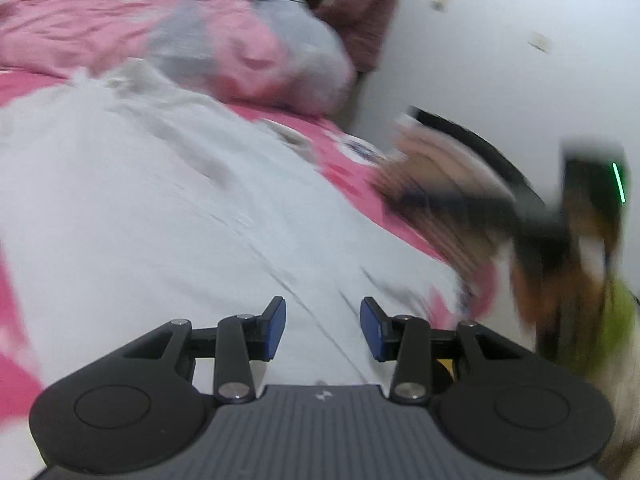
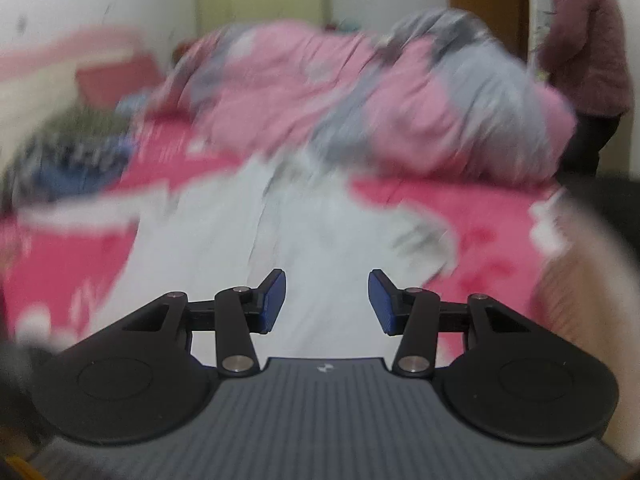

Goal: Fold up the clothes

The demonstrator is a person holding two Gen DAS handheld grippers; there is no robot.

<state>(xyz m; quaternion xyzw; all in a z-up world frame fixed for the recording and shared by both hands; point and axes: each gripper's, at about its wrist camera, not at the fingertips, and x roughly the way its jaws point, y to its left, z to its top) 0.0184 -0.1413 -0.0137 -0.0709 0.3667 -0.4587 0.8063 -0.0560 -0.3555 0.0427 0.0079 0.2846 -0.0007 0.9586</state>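
White garment (image 2: pixel 304 216) lies spread on the pink bedsheet (image 2: pixel 480 216), no fold visible through the blur. Left gripper (image 1: pixel 323 328) and right gripper (image 2: pixel 327 304) gape above its near end, holding nothing.

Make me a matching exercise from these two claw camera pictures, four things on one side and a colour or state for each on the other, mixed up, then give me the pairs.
Things:
1. white garment
2. bed sheet
3. crumpled quilt
4. left claw

Colour or state:
A. pink and grey, heaped at the far end of the bed
B. open, holding nothing
C. bright pink, under the garment
D. pale, spread out flat on the bed

Pairs: 1-D, 2-C, 3-A, 4-B
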